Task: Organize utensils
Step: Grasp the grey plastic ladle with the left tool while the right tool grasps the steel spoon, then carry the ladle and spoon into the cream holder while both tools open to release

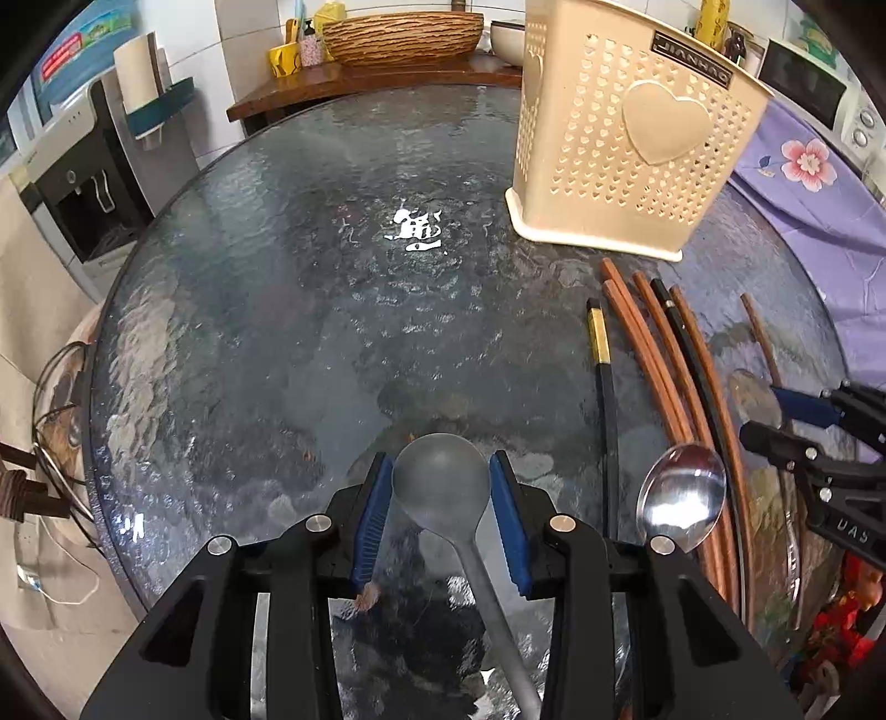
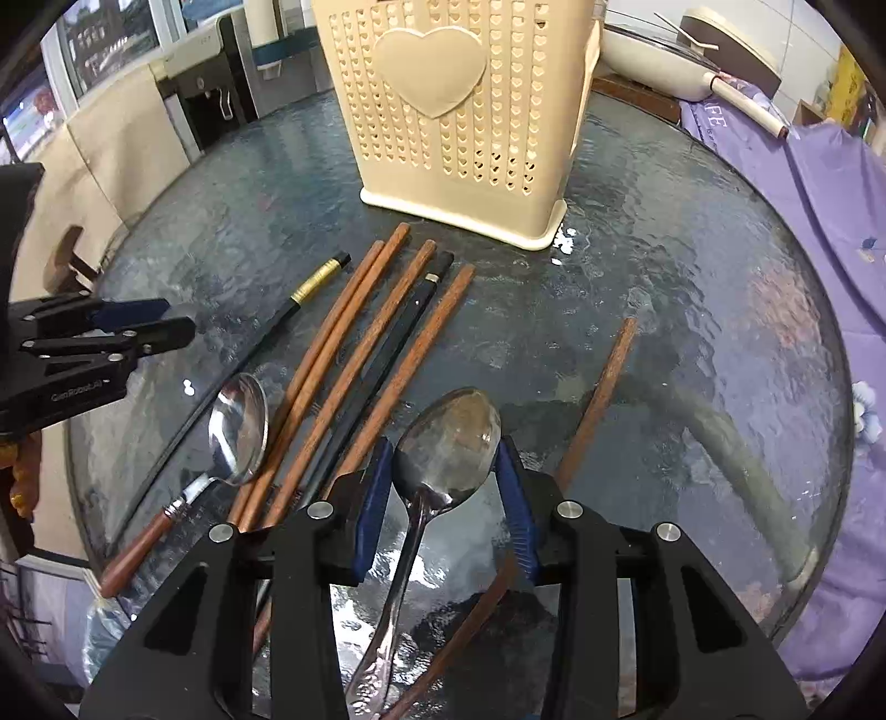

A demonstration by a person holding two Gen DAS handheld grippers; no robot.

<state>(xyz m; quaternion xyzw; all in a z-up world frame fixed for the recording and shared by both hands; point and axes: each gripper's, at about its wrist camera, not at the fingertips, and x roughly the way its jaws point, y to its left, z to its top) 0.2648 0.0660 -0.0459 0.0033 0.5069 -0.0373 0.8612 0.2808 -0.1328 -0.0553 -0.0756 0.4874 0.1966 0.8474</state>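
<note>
In the left wrist view my left gripper (image 1: 441, 487) is open, its blue pads on either side of a grey matte spoon (image 1: 441, 484) lying on the glass table. A shiny wood-handled spoon (image 1: 682, 495) lies to its right beside several chopsticks (image 1: 653, 360). In the right wrist view my right gripper (image 2: 447, 482) is open around the bowl of a steel spoon (image 2: 448, 443) with an embossed handle. The chopsticks (image 2: 354, 354) and shiny spoon (image 2: 238, 426) lie to its left. A beige perforated utensil holder (image 1: 626, 144) (image 2: 465, 122) stands upright at the far side.
A round textured glass table (image 1: 277, 332) (image 2: 692, 277) carries everything. One brown chopstick (image 2: 603, 387) lies apart to the right. A purple flowered cloth (image 2: 819, 232) borders the right side. A water dispenser (image 1: 83, 183), a wooden bowl (image 1: 401, 36) and a shelf stand behind.
</note>
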